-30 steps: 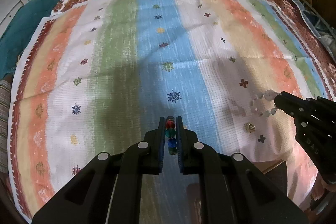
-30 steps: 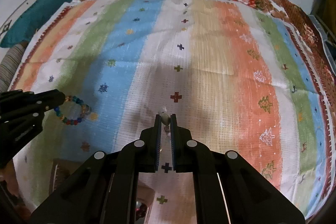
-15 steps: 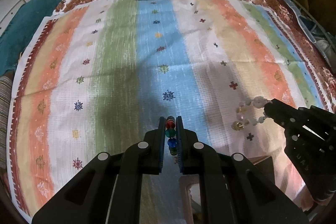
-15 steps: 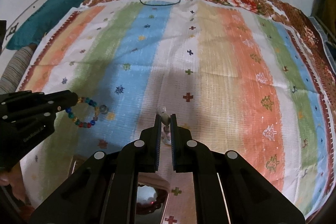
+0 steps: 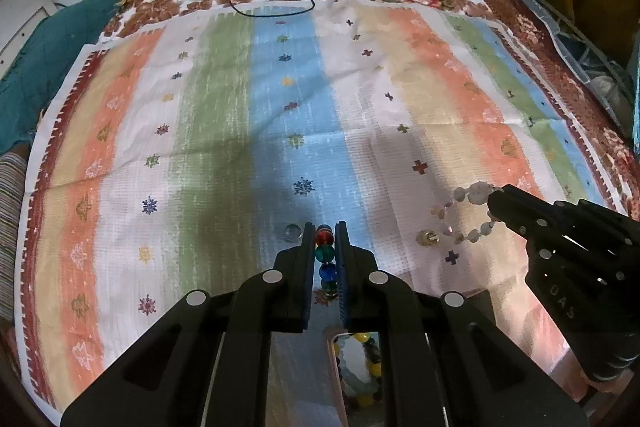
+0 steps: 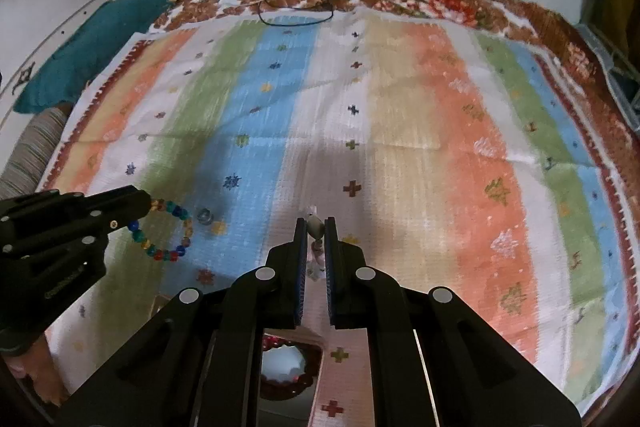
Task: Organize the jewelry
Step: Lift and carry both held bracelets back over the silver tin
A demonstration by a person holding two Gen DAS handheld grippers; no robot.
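Observation:
My left gripper [image 5: 325,229] is shut on a multicoloured glass-bead bracelet [image 5: 324,245] and holds it above the striped cloth; the bracelet hangs as a loop in the right wrist view [image 6: 168,231] from the left gripper [image 6: 146,205]. My right gripper [image 6: 316,223] is shut on a white pearl-like bracelet [image 6: 314,225], whose loop shows in the left wrist view [image 5: 466,217] at the right gripper's tip [image 5: 494,201]. Both bracelets are lifted over a box [image 5: 360,359] that lies below the grippers.
The striped cloth [image 5: 280,107] covers a bed. The box under the grippers holds a yellow-bead bracelet [image 5: 366,347] and a dark red bracelet [image 6: 286,367]. Black cables [image 5: 276,7] lie at the far edge by the wall. A teal pillow [image 6: 92,47] lies at the left.
Both grippers have drawn back toward me and risen, each carrying its bracelet; the box with its bracelets has come into view beneath them.

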